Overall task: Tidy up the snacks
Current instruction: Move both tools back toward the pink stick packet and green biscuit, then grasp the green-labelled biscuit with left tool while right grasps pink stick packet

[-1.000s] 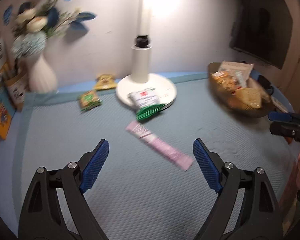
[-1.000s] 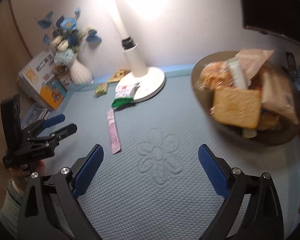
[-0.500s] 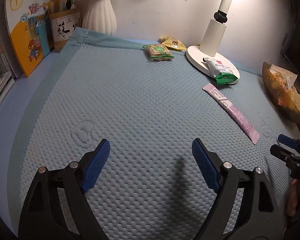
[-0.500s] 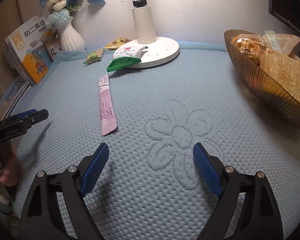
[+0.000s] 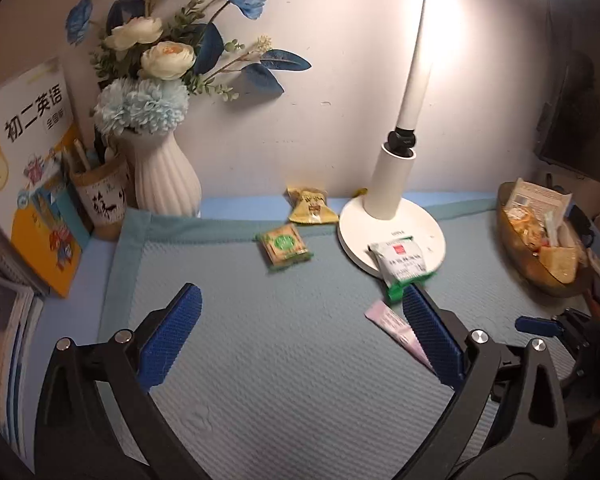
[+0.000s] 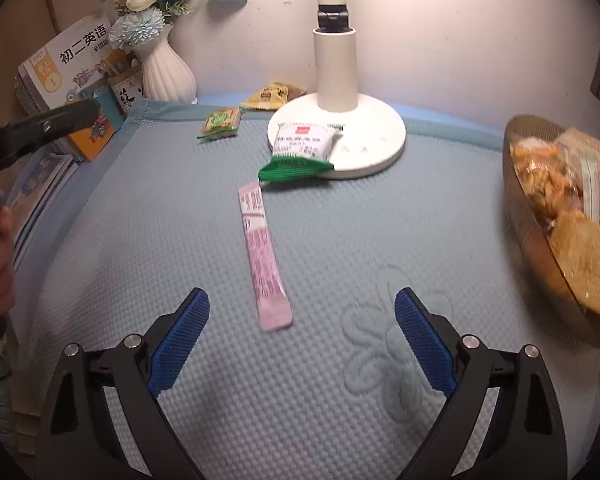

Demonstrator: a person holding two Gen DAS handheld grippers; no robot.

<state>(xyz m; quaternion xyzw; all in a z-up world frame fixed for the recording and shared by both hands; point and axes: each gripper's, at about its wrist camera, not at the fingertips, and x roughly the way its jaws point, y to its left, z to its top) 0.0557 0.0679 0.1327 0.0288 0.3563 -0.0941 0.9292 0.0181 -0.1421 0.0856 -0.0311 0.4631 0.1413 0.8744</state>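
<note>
We are holding the right tongs (image 6: 302,340) wide apart and empty over the blue mat (image 6: 204,240), the pink stick sachet (image 6: 262,256) lying just ahead between their tips. Our left tongs (image 5: 306,340) are gaping empty too. Beyond, a green-white packet (image 6: 302,150) is resting on the lamp base (image 6: 376,136); the snack bowl (image 6: 540,248) is sitting at the bench's right.

Ahead of the tongs, a lamp (image 6: 335,120) stood on the blue mat (image 6: 180,220). Far left were a white vase (image 5: 166,176) of flowers (image 5: 156,64), a pencil cup (image 5: 100,200) and leaning books (image 5: 28,168).
</note>
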